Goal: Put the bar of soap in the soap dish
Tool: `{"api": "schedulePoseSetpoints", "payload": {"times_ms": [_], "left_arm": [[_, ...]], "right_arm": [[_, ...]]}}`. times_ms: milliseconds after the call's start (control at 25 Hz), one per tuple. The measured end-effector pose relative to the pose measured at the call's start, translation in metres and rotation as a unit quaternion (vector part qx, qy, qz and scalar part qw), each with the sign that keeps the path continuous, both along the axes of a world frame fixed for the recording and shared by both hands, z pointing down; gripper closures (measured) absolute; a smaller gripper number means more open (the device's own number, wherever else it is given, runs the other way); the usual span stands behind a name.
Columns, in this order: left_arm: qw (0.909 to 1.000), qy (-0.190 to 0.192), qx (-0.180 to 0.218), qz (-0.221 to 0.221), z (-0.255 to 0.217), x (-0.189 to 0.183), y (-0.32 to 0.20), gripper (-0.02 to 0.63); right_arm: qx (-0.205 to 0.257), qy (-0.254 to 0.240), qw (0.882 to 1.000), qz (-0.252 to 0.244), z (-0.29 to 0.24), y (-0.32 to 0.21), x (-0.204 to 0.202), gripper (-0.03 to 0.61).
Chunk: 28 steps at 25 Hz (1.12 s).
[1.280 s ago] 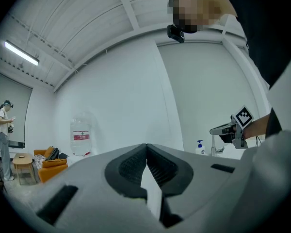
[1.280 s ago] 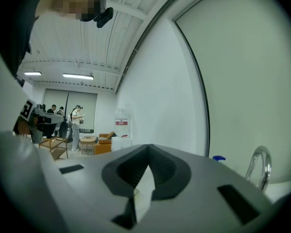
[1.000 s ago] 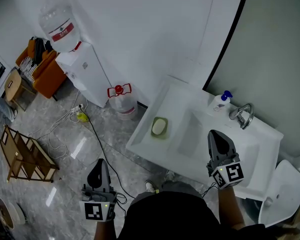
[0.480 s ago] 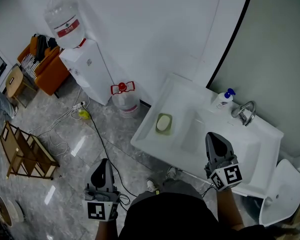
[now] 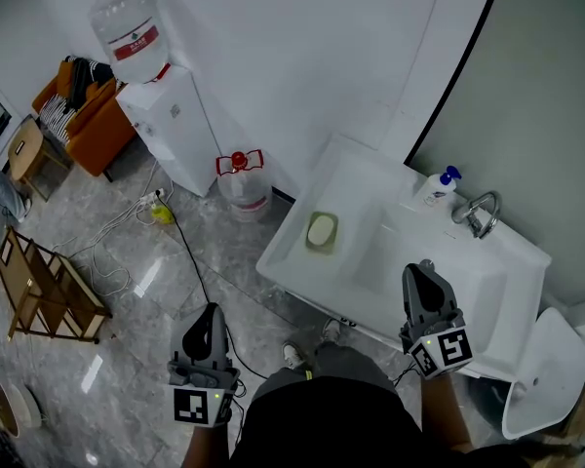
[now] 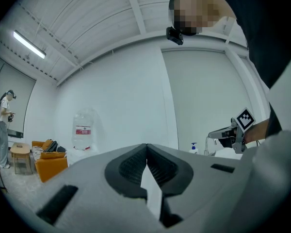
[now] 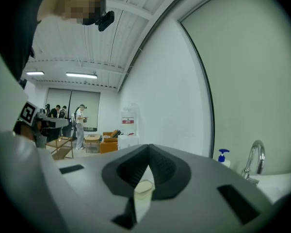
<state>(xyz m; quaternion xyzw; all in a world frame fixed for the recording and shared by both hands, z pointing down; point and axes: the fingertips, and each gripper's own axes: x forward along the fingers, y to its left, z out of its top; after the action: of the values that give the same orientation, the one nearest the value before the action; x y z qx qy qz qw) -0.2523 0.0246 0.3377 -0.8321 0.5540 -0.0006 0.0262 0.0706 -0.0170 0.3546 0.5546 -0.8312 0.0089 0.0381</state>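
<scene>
A pale bar of soap (image 5: 320, 230) lies in the green soap dish (image 5: 322, 246) on the left shelf of the white sink (image 5: 409, 261). My right gripper (image 5: 426, 265) hovers at the sink's front edge, to the right of the dish, jaws shut and empty. In the right gripper view, the right gripper (image 7: 148, 146) has its tips meeting, and a pale rounded shape shows through the slit below them. My left gripper (image 5: 213, 308) hangs over the floor, left of the sink and well short of it. In its own view, the left gripper (image 6: 146, 145) is shut with nothing in it.
A soap dispenser bottle (image 5: 435, 187) and a faucet (image 5: 478, 213) stand at the sink's back. A white toilet (image 5: 546, 388) is to the right. On the floor to the left are a water cooler (image 5: 166, 115), a jug (image 5: 242, 185), cables, a wooden rack (image 5: 39, 291) and an orange chair (image 5: 78, 115).
My right gripper has drawn back from over the basin to the sink's front edge. The left gripper drifted slightly right. The soap has stayed in the dish.
</scene>
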Motion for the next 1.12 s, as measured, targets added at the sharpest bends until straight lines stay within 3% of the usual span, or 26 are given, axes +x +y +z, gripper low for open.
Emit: {"api": "schedulePoseSetpoints", "payload": {"times_ms": [520, 1120], "left_arm": [[0.9996, 0.019, -0.003, 0.019, 0.005, 0.016, 0.0, 0.594], [0.9996, 0.023, -0.003, 0.017, 0.011, 0.01, 0.019, 0.593]], "right_arm": [[0.012, 0.014, 1.0, -0.016, -0.015, 0.014, -0.002, 0.566], [0.027, 0.02, 0.999, -0.04, -0.02, 0.03, -0.024, 0.566]]}}
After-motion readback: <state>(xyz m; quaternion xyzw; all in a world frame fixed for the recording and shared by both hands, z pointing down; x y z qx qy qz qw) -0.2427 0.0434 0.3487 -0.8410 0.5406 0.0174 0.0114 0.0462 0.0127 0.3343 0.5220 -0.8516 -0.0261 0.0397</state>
